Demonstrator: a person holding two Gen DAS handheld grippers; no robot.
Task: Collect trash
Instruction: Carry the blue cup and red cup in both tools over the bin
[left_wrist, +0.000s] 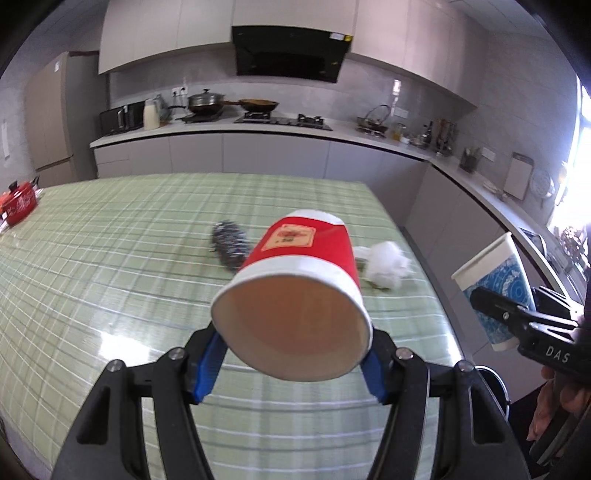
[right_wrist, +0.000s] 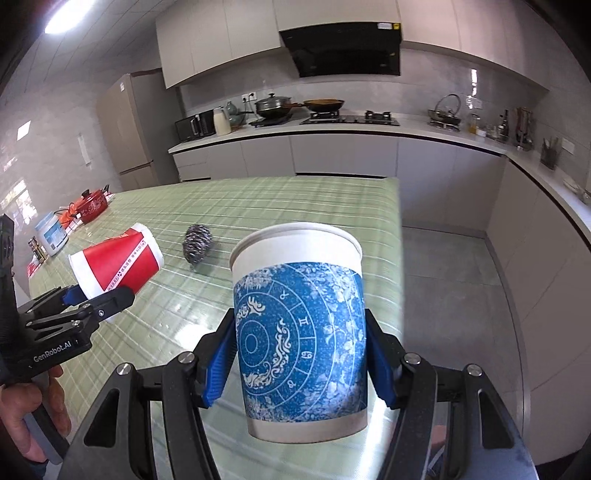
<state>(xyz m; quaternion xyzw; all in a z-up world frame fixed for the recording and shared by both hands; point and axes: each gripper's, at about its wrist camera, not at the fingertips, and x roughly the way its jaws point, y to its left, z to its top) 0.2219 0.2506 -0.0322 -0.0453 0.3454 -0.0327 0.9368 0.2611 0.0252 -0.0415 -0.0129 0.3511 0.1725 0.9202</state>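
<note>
My left gripper is shut on a red and white paper cup, held on its side above the table with its mouth toward the camera. It also shows in the right wrist view. My right gripper is shut on a blue and white patterned paper cup, held upright above the table's right edge; that cup also shows in the left wrist view. A steel wool scrubber and a crumpled white tissue lie on the green plaid table.
A red pot and a white jar stand at the table's far left. Kitchen counters with a stove, pans and utensils run along the back and right walls. Grey floor lies to the right of the table.
</note>
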